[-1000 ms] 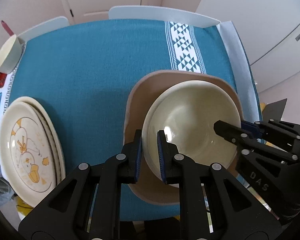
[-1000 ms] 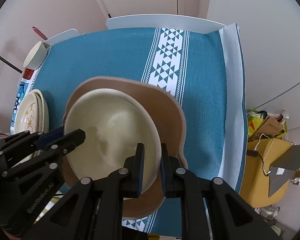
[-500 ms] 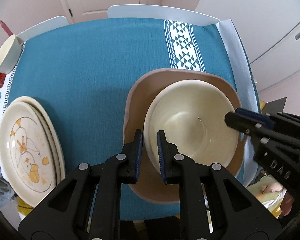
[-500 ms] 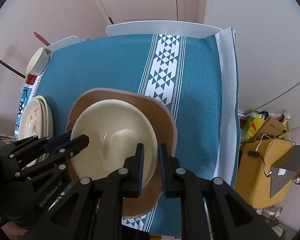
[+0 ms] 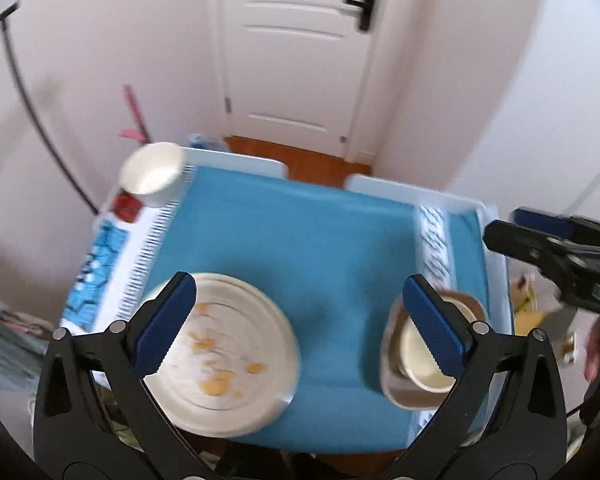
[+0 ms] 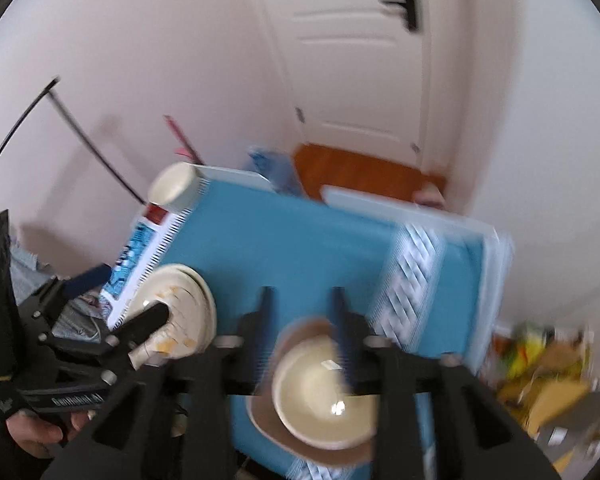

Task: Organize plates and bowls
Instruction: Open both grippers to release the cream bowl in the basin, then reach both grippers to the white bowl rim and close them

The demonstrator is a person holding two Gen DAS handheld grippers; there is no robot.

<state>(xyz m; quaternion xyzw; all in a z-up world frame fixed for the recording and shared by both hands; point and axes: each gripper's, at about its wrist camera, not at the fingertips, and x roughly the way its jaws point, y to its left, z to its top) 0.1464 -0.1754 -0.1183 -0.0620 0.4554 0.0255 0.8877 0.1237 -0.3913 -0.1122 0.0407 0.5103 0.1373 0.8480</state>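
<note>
A cream bowl (image 6: pixel 326 396) sits in a brown plate (image 6: pixel 268 418) at the table's near right; both also show in the left wrist view, the bowl (image 5: pixel 422 364) and the plate (image 5: pixel 392 360). A stack of cream plates with a duck print (image 5: pixel 224 360) lies at the near left and shows in the right wrist view (image 6: pixel 180 312). A small cream bowl (image 5: pixel 152 174) stands at the far left corner. My left gripper (image 5: pixel 300 312) is wide open and empty, raised above the table. My right gripper (image 6: pixel 300 312) is open and empty above the cream bowl. Both views are motion-blurred.
The table wears a teal cloth (image 5: pixel 300 248) with a white patterned band (image 6: pixel 412 276) on the right. A white door (image 5: pixel 300 52) and pink walls stand behind. Two white chair backs (image 5: pixel 400 190) touch the far edge. Bags and clutter (image 6: pixel 548 364) lie on the floor at right.
Both grippers have let go of the bowl's rim, opened, and pulled up and back from the table. The bowl and brown plate stay at the near right.
</note>
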